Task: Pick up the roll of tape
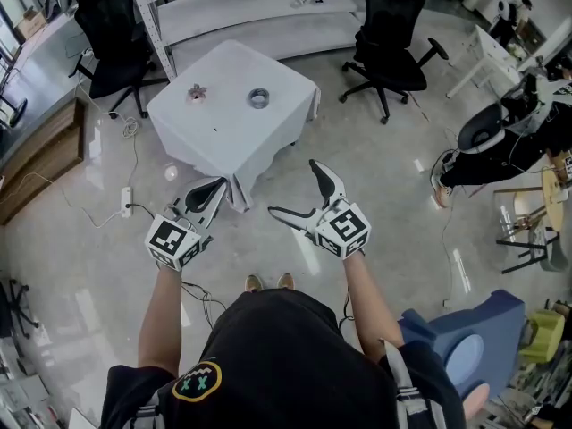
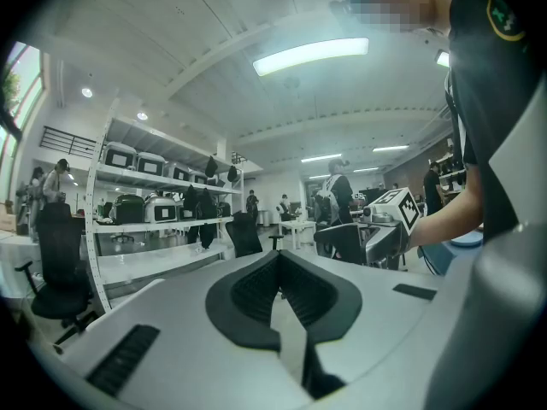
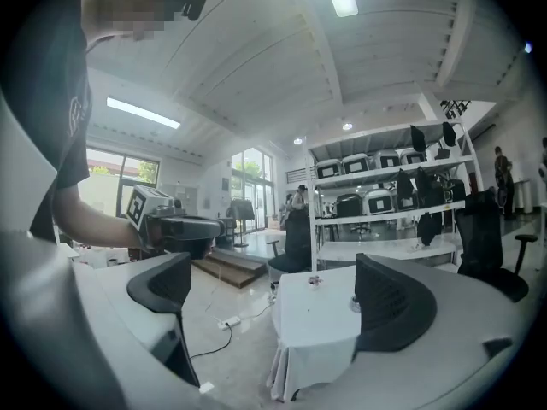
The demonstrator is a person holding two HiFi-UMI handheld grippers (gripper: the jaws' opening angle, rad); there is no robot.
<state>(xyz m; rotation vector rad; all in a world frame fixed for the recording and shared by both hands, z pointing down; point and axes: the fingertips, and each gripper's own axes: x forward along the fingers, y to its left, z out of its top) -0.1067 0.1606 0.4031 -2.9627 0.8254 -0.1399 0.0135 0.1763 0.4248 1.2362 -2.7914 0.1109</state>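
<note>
Grey roll of tape [image 1: 258, 97] lies flat on the white-draped surface [image 1: 214, 141], ahead of both grippers and well apart from them. The right gripper [image 1: 293, 189] looks slightly nearer, its fingers wide apart and empty. Left gripper [image 1: 214, 190] fingers are pressed together on nothing.

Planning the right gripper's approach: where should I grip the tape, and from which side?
Probably from above: the tape lies flat on the table, hole up. Span its outer rim with the open right gripper, or pinch one wall through the hole.
</note>
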